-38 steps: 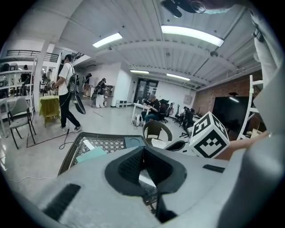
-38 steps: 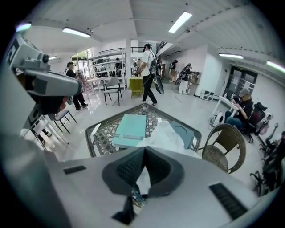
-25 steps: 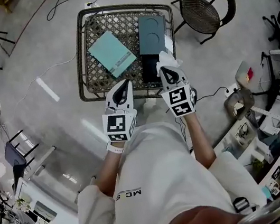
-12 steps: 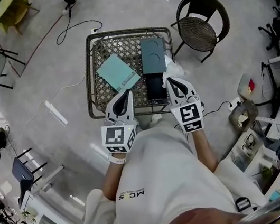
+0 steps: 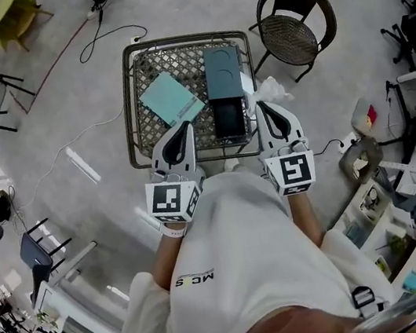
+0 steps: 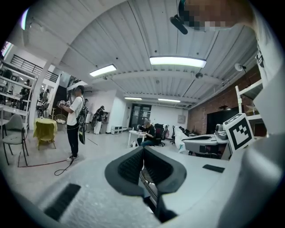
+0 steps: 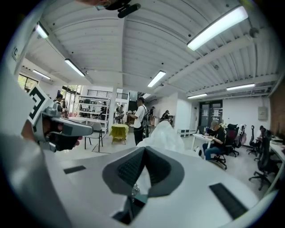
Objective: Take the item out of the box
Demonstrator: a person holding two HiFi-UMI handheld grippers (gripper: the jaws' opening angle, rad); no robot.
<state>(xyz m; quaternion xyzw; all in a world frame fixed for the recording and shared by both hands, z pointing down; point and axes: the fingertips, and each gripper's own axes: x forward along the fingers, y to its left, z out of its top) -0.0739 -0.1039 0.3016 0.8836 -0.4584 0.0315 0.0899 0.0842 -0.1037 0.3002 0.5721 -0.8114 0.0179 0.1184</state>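
Our right tool (image 7: pixel 143 155) is clamped on a white crinkled item (image 7: pixel 164 133), seemingly plastic wrap, and we hold it just beside the open dark box (image 5: pixel 229 116) on the wire worktop (image 5: pixel 143 77). Our left tool (image 6: pixel 143 153) is closed and empty, near the worktop's front edge.

Head camera high, steeply down on table (image 5: pixel 149 64); 2 gripper cameras level, roomward.

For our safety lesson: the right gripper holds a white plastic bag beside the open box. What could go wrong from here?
The right gripper pinches only thin film of the white plastic bag, so it may slip or tear. The bag hangs past the table's rim, so a drop would likely reach the floor.
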